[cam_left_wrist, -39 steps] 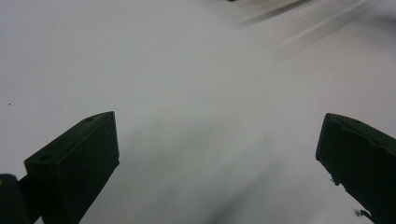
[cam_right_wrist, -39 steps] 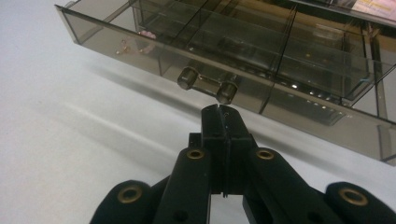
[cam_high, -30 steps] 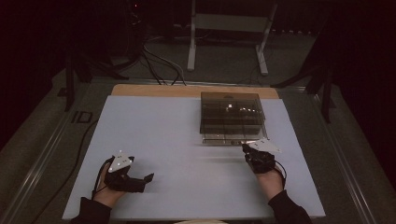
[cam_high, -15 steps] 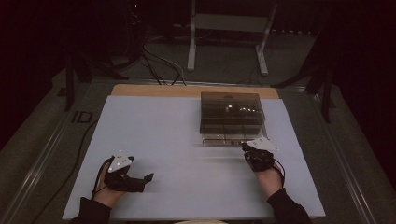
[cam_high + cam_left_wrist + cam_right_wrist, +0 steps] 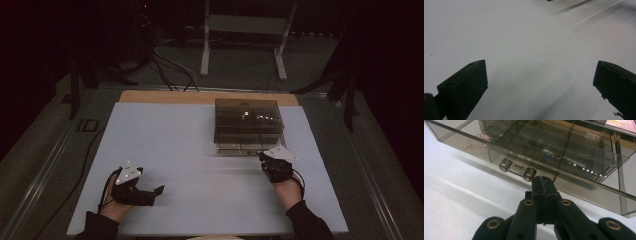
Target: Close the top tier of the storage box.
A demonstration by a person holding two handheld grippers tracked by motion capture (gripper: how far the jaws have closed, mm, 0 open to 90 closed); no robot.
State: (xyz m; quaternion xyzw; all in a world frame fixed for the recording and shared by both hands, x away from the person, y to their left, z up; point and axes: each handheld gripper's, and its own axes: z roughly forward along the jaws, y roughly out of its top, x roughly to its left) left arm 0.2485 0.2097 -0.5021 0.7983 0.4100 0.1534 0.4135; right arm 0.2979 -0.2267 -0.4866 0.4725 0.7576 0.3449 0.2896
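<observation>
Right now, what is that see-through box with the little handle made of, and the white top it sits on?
The box looks like smoky clear plastic, glossy: its dividers show through the walls and light glints on it. Its handle seems the same clear plastic, rounded and shiny. The white tabletop looks smooth and matte, perhaps a laminate or sheet; I can't tell which.

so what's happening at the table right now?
A person holds a gripper in each hand over a white table. The right gripper has its jaws shut, tips right at the clear handle of a smoky transparent drawer box; the bottom drawer sits slightly pulled out. Whether the tips touch the handle is hard to tell. The left gripper rests near the table's front left with its jaws open and nothing between them.
</observation>
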